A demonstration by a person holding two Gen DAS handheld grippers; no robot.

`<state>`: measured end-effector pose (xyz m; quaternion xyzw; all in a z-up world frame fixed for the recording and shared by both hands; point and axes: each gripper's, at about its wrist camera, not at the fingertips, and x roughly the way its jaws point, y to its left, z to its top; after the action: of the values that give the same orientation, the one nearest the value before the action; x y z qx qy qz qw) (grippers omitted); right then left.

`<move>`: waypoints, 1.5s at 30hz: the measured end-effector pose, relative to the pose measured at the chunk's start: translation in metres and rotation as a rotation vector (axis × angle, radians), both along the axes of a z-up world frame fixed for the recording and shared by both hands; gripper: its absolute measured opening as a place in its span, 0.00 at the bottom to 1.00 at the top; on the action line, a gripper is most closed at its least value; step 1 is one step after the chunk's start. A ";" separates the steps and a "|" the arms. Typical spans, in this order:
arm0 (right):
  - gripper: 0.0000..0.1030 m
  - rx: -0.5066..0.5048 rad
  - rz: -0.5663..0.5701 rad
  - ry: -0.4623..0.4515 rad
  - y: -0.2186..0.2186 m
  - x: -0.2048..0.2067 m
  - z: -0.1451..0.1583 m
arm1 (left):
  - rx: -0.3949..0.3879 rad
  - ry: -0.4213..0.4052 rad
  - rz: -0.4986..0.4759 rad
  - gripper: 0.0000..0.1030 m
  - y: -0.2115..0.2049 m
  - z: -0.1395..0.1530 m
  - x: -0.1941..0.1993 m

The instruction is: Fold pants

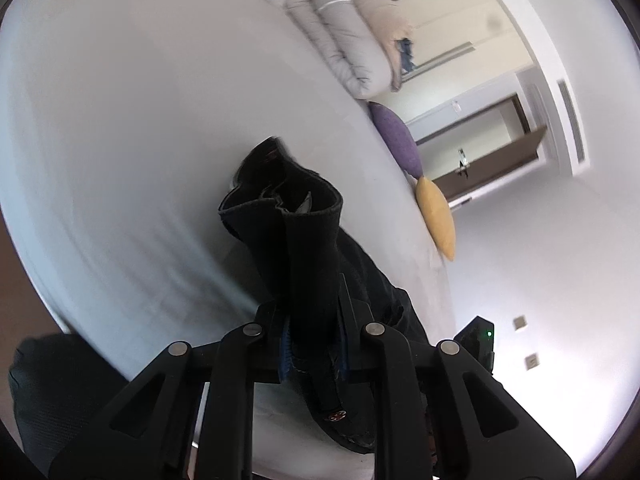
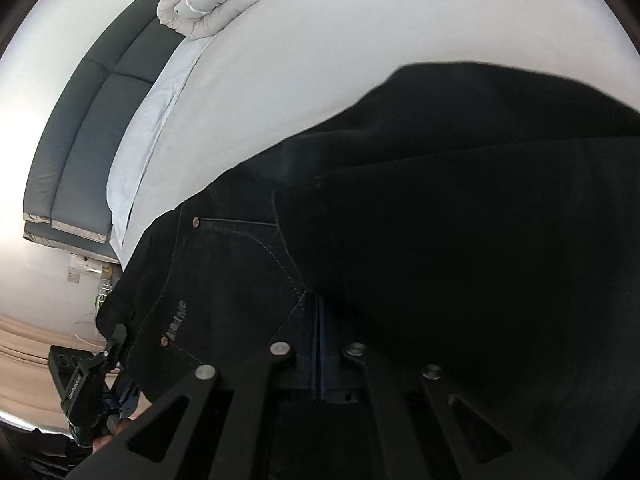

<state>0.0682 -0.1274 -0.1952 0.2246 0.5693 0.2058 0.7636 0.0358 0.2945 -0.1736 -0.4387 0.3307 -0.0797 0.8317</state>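
Observation:
The pants [image 1: 308, 236] are black jeans, held up over a white bed [image 1: 140, 120]. In the left wrist view my left gripper [image 1: 314, 320] is shut on a bunched part of the waistband, which stands up between its fingers. In the right wrist view the pants [image 2: 440, 200] fill most of the frame, with a pocket and rivets showing. My right gripper [image 2: 320, 320] is shut on the dark cloth; its fingertips are buried in it. The left gripper [image 2: 100, 380] also shows at the lower left of the right wrist view, holding the waist corner.
A rolled grey duvet [image 1: 352, 36] lies at the far end of the bed [image 2: 300, 60]. A purple cushion [image 1: 396, 140] and a yellow cushion [image 1: 438, 216] sit at the bed's right edge. A dark padded headboard [image 2: 88, 140] stands at the left.

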 end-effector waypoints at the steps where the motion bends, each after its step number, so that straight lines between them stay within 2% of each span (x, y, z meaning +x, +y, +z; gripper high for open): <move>1: 0.00 -0.020 0.006 -0.009 0.002 -0.001 0.000 | 0.025 -0.015 -0.008 0.15 -0.005 0.007 0.002; 5: 0.00 -0.099 0.001 -0.051 0.012 -0.005 -0.002 | 0.131 -0.071 -0.048 0.15 -0.033 0.042 0.014; 10: 0.00 0.000 -0.034 -0.045 -0.002 -0.006 -0.012 | 0.252 -0.138 -0.122 0.15 -0.074 0.077 0.025; 12: 0.00 0.091 -0.045 -0.043 -0.015 -0.008 -0.010 | 0.293 -0.162 -0.158 0.15 -0.095 0.094 0.030; 13: 0.09 0.157 -0.065 -0.024 -0.024 -0.011 -0.009 | 0.311 -0.174 -0.174 0.15 -0.105 0.100 0.031; 14: 0.21 0.243 -0.096 -0.009 -0.038 -0.015 -0.006 | 0.345 -0.193 -0.204 0.15 -0.121 0.109 0.033; 15: 0.52 0.327 -0.128 -0.024 -0.052 -0.021 -0.002 | 0.375 -0.206 -0.226 0.15 -0.133 0.114 0.034; 16: 0.70 0.383 -0.155 -0.046 -0.063 -0.024 0.001 | 0.408 -0.219 -0.252 0.15 -0.149 0.121 0.037; 18: 0.77 0.483 -0.210 -0.107 -0.095 -0.034 0.011 | 0.493 -0.251 -0.333 0.15 -0.193 0.130 0.042; 22: 0.77 0.589 -0.217 -0.121 -0.141 -0.043 0.011 | 0.713 -0.285 -0.513 0.15 -0.281 0.120 0.039; 24: 0.77 0.611 -0.219 -0.127 -0.157 -0.048 0.007 | 0.805 -0.281 -0.599 0.15 -0.321 0.099 0.035; 26: 0.79 0.624 -0.226 -0.105 -0.159 -0.049 0.000 | 0.862 -0.262 -0.656 0.15 -0.347 0.078 0.030; 29: 0.79 0.617 -0.228 -0.080 -0.166 -0.055 -0.013 | 0.920 -0.245 -0.695 0.15 -0.371 0.063 0.029; 33: 0.81 0.569 -0.179 -0.088 -0.160 -0.045 -0.010 | 1.076 -0.288 -0.725 0.15 -0.399 0.050 0.014; 37: 0.81 0.510 -0.123 -0.062 -0.143 -0.032 -0.003 | 1.135 -0.337 -0.747 0.15 -0.419 0.048 -0.001; 38: 0.81 0.504 -0.107 -0.059 -0.137 -0.039 -0.003 | 1.153 -0.351 -0.755 0.15 -0.421 0.045 -0.008; 41: 0.80 0.454 -0.071 -0.041 -0.125 -0.035 0.000 | 1.160 -0.366 -0.772 0.15 -0.427 0.038 -0.018; 43: 0.69 0.449 -0.059 -0.037 -0.118 -0.026 -0.002 | 1.162 -0.377 -0.783 0.15 -0.435 0.038 -0.022; 45: 0.57 0.427 -0.075 -0.023 -0.118 -0.020 -0.007 | 1.155 -0.389 -0.797 0.07 -0.430 0.037 -0.029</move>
<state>0.0484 -0.2453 -0.2020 0.4001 0.4951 0.2958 0.7122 0.0063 -0.1353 -0.1364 0.2463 0.3009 -0.2658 0.8821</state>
